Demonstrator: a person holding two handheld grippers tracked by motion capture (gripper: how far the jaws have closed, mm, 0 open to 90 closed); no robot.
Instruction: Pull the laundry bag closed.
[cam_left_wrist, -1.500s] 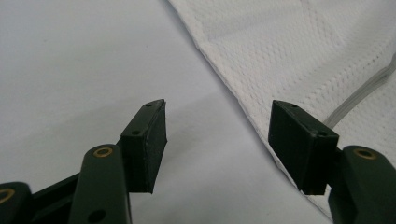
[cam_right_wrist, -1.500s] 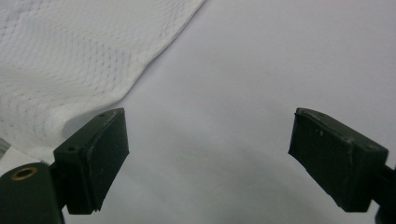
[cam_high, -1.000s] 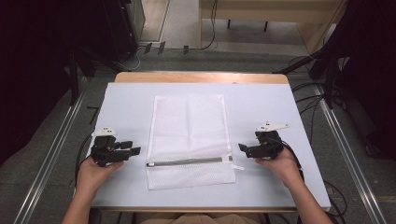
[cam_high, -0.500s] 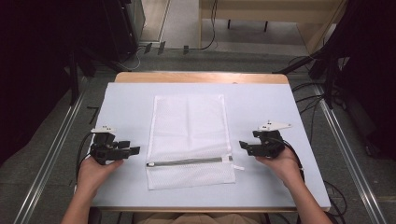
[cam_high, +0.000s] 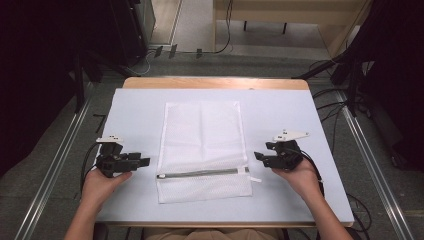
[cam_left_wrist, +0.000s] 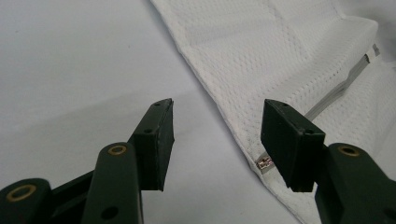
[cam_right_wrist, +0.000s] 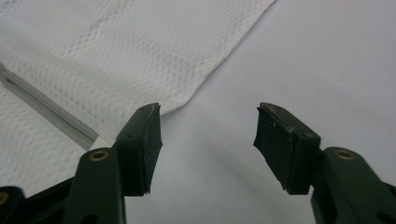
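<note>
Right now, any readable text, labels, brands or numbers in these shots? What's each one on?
No readable text anywhere.
Small metal zipper end at the edge of the white mesh bag: it carries a reddish mark, too small and blurred to read.
Mesh bag fabric, zipper strip and blue-white table top: no print visible.
Left gripper and right gripper: plain, no markings.

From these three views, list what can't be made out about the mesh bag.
- Bag contents: high view, the mesh isn't see-through.
- Zipper pull: high view, too small.
- Tag at the zipper's end: left gripper view, print blurred, partly behind the tool's jaw.
- Bag's far end: right gripper view, cut off by the frame.
</note>
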